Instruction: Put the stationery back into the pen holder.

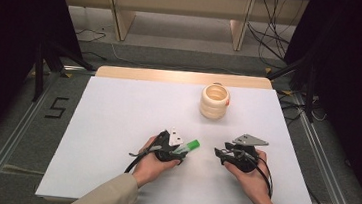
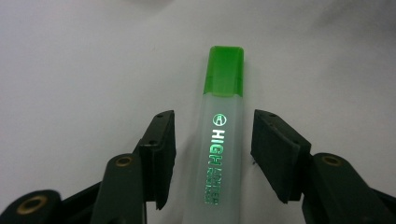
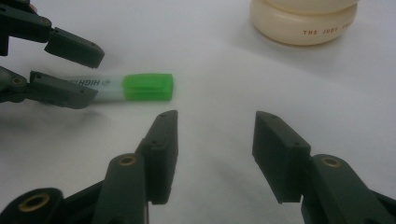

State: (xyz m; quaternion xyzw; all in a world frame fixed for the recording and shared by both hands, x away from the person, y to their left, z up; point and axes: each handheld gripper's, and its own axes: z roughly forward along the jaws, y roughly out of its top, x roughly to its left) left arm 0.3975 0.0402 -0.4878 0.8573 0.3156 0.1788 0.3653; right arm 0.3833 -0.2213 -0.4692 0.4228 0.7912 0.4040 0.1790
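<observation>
Left gripper [image 1: 178, 149] low, fingers [image 2: 159, 149] spread, right gripper [image 1: 220, 153] alongside, fingers parted, both hand-held

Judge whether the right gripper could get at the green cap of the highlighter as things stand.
Probably yes: the right gripper is open, the cap sticks out past the left gripper, and bare table lies between.

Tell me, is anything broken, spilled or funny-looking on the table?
Nothing stands out. The green highlighter lies flat and capped between the open left gripper jaws, the cream holder stands upright, and the white table looks clean.
</observation>
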